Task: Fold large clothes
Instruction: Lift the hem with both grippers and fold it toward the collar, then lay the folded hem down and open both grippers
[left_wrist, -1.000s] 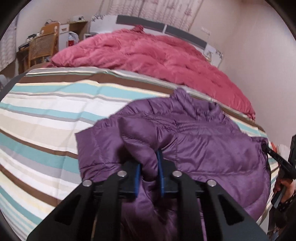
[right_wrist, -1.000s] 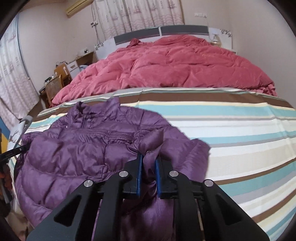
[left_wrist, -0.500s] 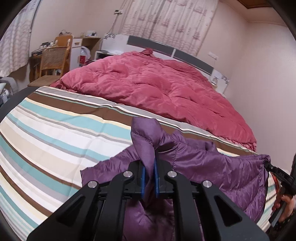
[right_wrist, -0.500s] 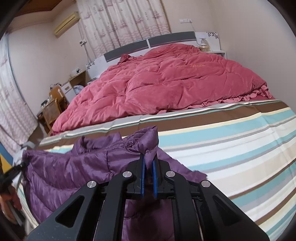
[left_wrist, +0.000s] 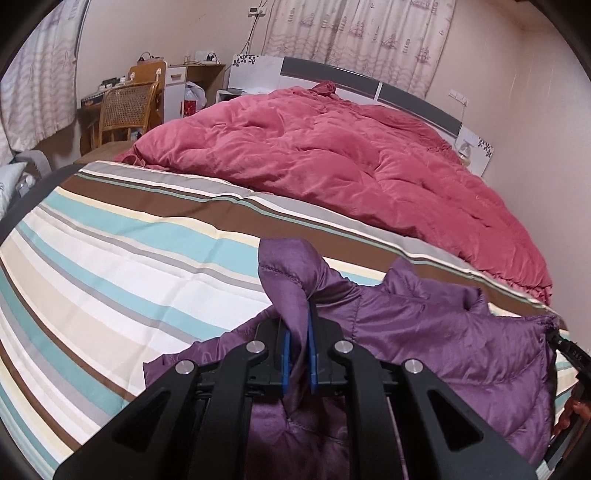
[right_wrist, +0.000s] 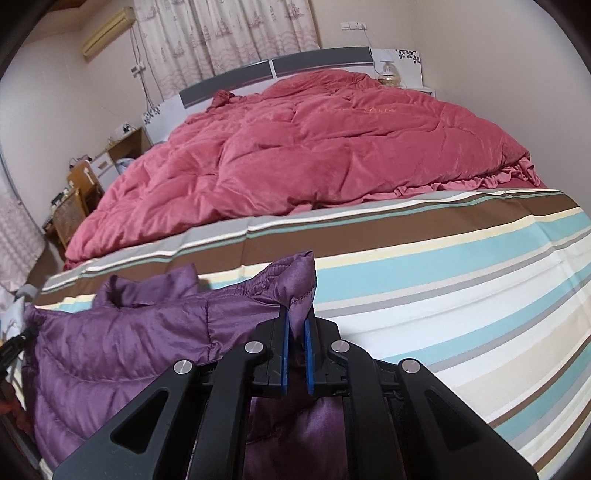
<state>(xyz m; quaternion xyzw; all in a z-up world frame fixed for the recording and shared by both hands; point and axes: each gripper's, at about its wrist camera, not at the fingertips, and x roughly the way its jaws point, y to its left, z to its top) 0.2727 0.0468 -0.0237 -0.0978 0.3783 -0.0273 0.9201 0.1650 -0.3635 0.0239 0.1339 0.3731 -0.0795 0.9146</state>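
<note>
A purple puffer jacket (left_wrist: 436, 332) lies at the near end of a striped bed sheet (left_wrist: 110, 266). My left gripper (left_wrist: 296, 354) is shut on a bunched corner of the jacket and holds it raised above the bed. My right gripper (right_wrist: 295, 354) is shut on another corner of the jacket (right_wrist: 122, 343), also lifted. In the left wrist view the right gripper (left_wrist: 569, 354) shows at the jacket's far right edge. The jacket's lower part hangs hidden behind the gripper bodies.
A rumpled red quilt (left_wrist: 332, 155) covers the far half of the bed, up to the grey headboard (right_wrist: 273, 70). A wicker chair (left_wrist: 125, 107) and a desk (left_wrist: 192, 74) stand by the left wall. Curtains (right_wrist: 221, 33) hang behind.
Both grippers have risen and tilted up with the jacket corners held. The jacket has been lifted from lying spread out, and less of it shows on the sheet.
</note>
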